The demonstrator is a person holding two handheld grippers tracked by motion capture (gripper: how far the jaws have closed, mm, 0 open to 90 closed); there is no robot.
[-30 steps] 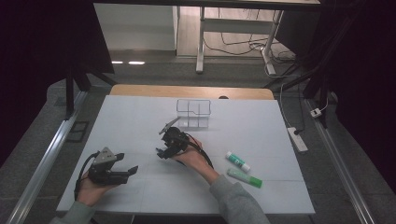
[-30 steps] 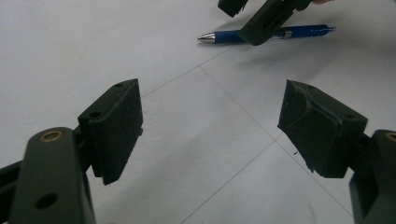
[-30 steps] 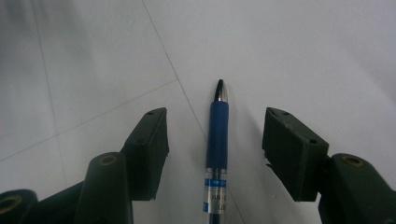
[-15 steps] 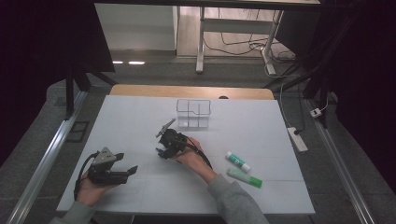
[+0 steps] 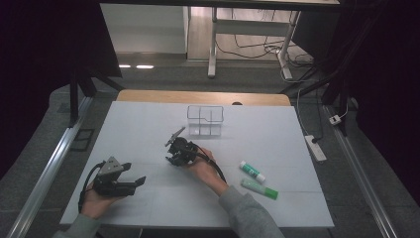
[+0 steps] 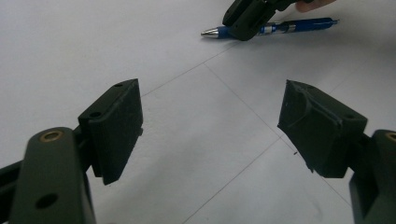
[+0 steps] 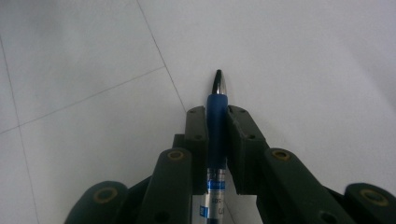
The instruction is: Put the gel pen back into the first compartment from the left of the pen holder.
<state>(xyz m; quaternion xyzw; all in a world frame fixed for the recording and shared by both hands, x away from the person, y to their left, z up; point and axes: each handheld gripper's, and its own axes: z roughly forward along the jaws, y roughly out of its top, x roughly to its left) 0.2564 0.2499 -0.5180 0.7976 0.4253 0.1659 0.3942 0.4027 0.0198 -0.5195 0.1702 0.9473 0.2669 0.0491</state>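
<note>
**Operator:** Pen [image 7: 217, 126] status: it lies on the white worktop [image 5: 297, 134], near the middle, in front of the clear compartment box [image 5: 205, 120]. It sits lengthwise between the pads of the right tongs [image 7: 218, 122], metal tip pointing away from the hand.

**Checker:** Confirm grip state.

**Operator:** Right tongs have just been closing; both pads now press on the blue grip section just behind the tip. Left tongs [image 6: 210, 121] stand wide apart with nothing between them, resting on the worktop well to the left of the pen.

**Checker:** Handling properties?

**Operator:** Judged light, stiff and narrow. The barrel looks smooth and round, so it may roll or pivot between flat pads. The blue grip section probably offers more friction than the clear barrel behind it.

**Checker:** Hold point?

**Operator:** The present hold is far forward, so the long rear end may sag or swing on lifting. A hold nearer mid-barrel would balance better. Moderate pressure should suffice; the casing may crack under a hard squeeze.
</note>
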